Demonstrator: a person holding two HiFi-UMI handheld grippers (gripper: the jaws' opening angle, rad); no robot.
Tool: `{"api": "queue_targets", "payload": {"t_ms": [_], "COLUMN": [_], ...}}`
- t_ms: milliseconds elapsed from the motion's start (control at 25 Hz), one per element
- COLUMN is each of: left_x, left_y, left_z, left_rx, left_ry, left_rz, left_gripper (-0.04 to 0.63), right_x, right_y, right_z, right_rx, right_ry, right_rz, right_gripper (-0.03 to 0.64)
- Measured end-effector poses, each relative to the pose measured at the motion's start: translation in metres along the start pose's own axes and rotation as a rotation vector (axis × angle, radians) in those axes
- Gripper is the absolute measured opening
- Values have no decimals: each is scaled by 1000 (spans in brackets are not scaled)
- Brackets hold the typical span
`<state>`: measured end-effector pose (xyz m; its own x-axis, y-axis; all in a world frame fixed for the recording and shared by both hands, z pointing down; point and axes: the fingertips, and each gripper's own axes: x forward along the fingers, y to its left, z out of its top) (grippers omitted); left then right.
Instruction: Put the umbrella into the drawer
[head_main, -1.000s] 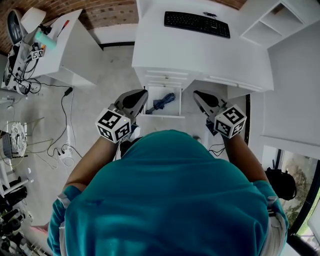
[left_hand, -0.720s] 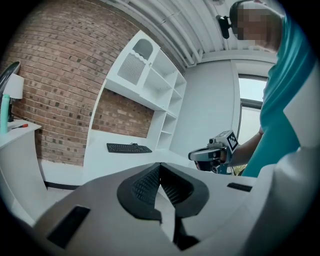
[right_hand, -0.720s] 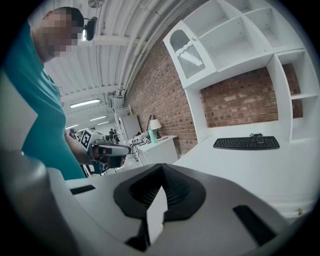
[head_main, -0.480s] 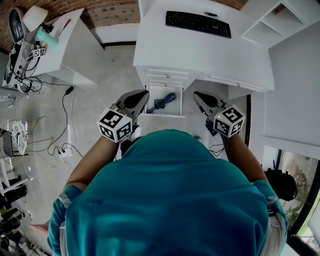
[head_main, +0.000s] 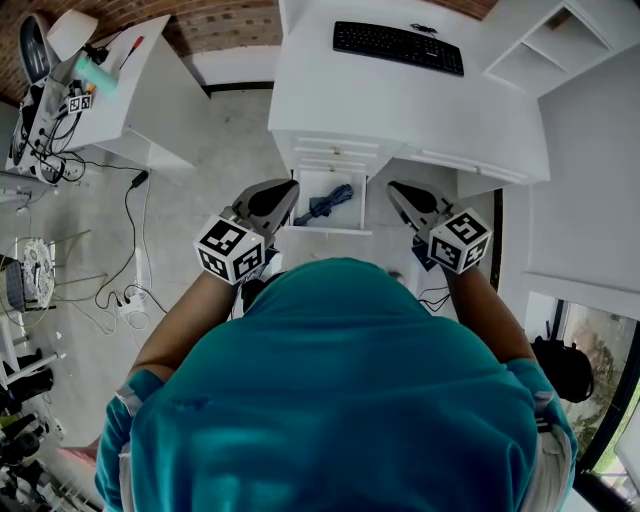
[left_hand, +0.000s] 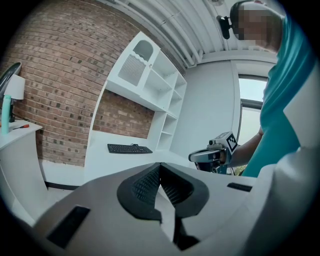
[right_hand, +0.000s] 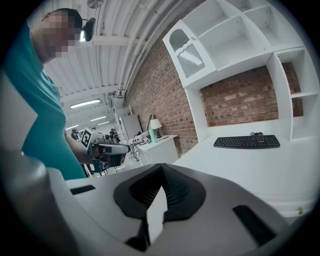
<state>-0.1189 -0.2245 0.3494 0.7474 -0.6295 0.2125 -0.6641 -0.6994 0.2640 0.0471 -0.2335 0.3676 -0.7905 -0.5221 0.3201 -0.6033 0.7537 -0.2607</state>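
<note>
In the head view a dark blue folded umbrella (head_main: 326, 204) lies inside the open white drawer (head_main: 322, 233) under the desk. My left gripper (head_main: 289, 184) hovers over the drawer's left edge, jaws shut with nothing in them. My right gripper (head_main: 392, 187) is held to the right of the drawer, likewise shut and empty. The left gripper view shows its own pads (left_hand: 150, 182) closed tip to tip and the right gripper (left_hand: 212, 155) off to the side. In the right gripper view the pads (right_hand: 172, 187) meet at the tip, and the left gripper (right_hand: 108, 149) is beyond them.
A white desk (head_main: 400, 105) with a black keyboard (head_main: 398, 47) stands above the drawer stack. A white side table (head_main: 135, 85) with a lamp and clutter is at the left. Cables and a power strip (head_main: 128, 300) lie on the floor. White shelves (head_main: 535, 50) rise at the right.
</note>
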Motion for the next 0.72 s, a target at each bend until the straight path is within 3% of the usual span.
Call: {"api": "queue_targets", "payload": {"t_ms": [720], "left_x": [-6], "left_y": [-6], "left_z": [5], "left_rx": [16], "left_ry": [-15], "left_rz": [-8], "left_gripper": [15], "right_x": [-6], "right_y": [6], "right_z": [3], "right_rx": [-31], "right_ry": [5], "right_rz": [0], "right_gripper": [21]}}
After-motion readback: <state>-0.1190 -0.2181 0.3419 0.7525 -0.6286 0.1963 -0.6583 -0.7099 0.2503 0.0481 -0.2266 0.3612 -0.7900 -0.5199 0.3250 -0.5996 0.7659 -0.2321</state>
